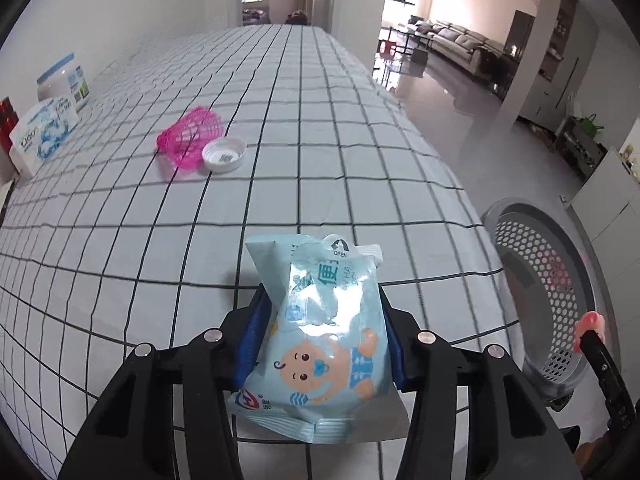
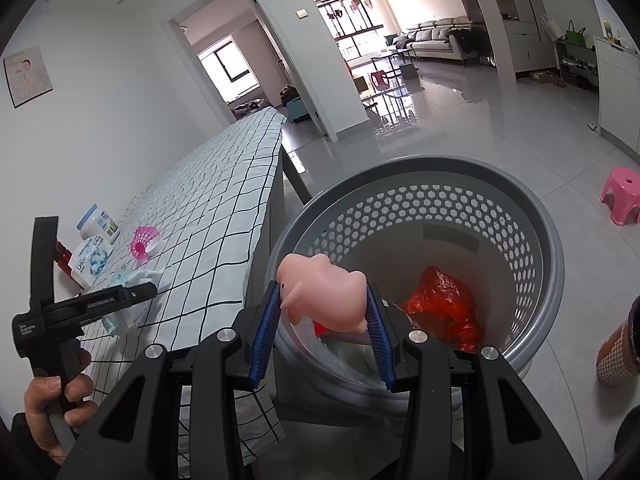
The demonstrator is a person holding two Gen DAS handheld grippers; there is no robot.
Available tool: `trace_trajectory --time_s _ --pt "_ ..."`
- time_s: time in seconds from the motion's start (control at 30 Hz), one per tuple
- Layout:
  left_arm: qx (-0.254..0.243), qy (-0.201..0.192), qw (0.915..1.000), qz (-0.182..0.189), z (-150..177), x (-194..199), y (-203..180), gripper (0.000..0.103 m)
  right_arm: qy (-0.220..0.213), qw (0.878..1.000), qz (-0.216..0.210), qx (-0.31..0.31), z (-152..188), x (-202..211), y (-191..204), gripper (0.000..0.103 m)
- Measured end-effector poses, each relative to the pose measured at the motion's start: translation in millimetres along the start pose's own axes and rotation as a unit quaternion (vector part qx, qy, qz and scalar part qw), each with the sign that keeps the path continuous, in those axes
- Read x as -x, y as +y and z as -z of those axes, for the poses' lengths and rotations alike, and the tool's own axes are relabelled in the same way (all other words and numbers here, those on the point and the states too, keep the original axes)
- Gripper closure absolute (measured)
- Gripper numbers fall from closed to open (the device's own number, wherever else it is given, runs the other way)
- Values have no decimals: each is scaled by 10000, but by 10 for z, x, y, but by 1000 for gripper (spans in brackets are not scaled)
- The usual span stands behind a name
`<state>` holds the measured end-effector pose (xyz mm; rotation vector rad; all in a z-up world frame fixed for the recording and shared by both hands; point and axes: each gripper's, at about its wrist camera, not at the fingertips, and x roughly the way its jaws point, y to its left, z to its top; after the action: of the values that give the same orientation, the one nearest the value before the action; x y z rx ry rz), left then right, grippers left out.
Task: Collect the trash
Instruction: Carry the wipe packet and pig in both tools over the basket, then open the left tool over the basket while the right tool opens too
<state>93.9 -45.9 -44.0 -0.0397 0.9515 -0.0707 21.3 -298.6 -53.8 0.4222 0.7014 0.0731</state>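
Note:
A light blue wet-wipe packet [image 1: 328, 332] with a cartoon baby lies on the checked tablecloth [image 1: 320, 120] near its right edge. My left gripper [image 1: 322, 300] is shut on it, both blue pads pressing its sides. In the right wrist view the same packet [image 2: 124, 316] shows under the left gripper [image 2: 140, 292]. My right gripper [image 2: 323, 292] is shut on a soft pink toy-like lump [image 2: 316, 280] and holds it over the grey perforated basket [image 2: 552, 248]. A crumpled red wrapper [image 2: 440, 312] lies inside the basket. A pink mesh cup [image 1: 192, 140] and a white lid [image 1: 224, 154] sit further up the table.
A tissue pack [image 1: 44, 136], a white jar [image 1: 64, 80] and a red item [image 1: 6, 120] stand along the wall on the left. The basket [image 1: 560, 280] stands on the floor off the table's right edge. A pink stool [image 2: 622, 194] and a brown cup [image 2: 616, 352] are at the right.

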Motion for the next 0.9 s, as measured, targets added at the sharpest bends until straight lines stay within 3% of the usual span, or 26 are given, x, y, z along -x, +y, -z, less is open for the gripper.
trace_trajectory --time_s 0.23,0.57,0.9 --pt "-667 -327 9965 394 -46 209 -477 54 -51 9998 188 -26 -28 36 -107 62" --pt "-1319 -341 9831 1224 -90 75 -1218 54 -10 9981 607 38 -184 -13 -347 62" --pt "-1636 -113 9784 1254 7 -198 -1550 50 107 9978 655 40 -252 -132 -466 62"
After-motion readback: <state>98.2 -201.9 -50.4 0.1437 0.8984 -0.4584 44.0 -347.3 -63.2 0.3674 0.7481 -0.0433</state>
